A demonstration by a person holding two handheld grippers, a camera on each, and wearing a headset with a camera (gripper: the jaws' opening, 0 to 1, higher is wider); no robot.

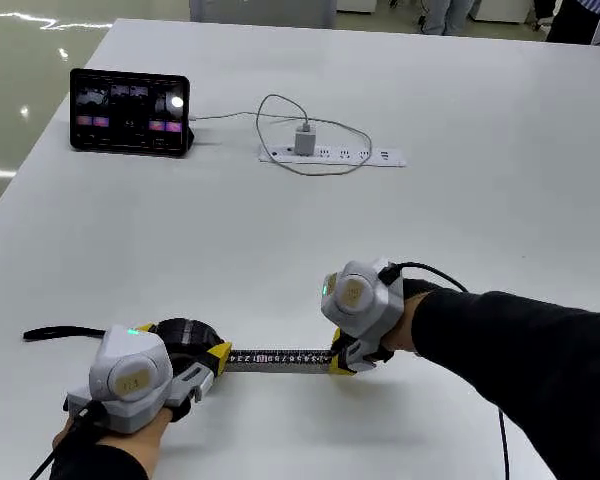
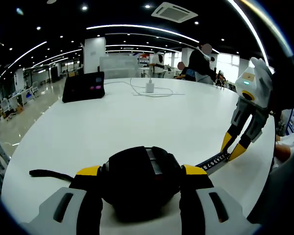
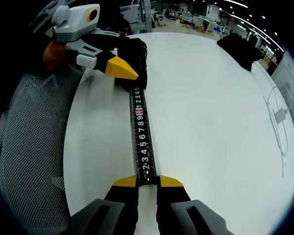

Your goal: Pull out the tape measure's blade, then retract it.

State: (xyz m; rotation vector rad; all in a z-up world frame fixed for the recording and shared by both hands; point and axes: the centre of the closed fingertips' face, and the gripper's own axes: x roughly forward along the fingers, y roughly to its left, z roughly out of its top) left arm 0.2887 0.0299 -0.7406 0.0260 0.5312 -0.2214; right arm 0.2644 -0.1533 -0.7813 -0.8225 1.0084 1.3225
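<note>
While the white table (image 1: 460, 200) runs broad and bare under the head view, the power strip (image 1: 330, 155) lies out in its middle with a white charger (image 1: 305, 140) plugged in and a thin white cable (image 1: 280, 105) looping around it. Beside that strip, toward the edge where the glossy floor (image 1: 30, 60) shows, a dark tablet (image 1: 130, 110) stands propped with its screen lit. On the near side of the strip, well apart from it and close to the person's edge of the table, sits the tape measure (image 1: 183, 335), black case flat on the surface, a black strap (image 1: 60, 332) trailing away from it. The left gripper (image 2: 141, 170) has its yellow-tipped jaws closed round that case, one on each side. The blade (image 3: 140, 127) is drawn out a short way along the tabletop, numbers up, and the right gripper (image 3: 147, 182) pinches its end between narrow jaws. A dark sleeve (image 1: 520, 350) reaches in behind that gripper. Between the strip and the tape lies a wide stretch of plain table, and the surface carries on past the strip to the far edge. Beyond that edge, the left gripper view shows people (image 2: 198, 61) standing in a large hall under long ceiling lights (image 2: 137, 27).
</note>
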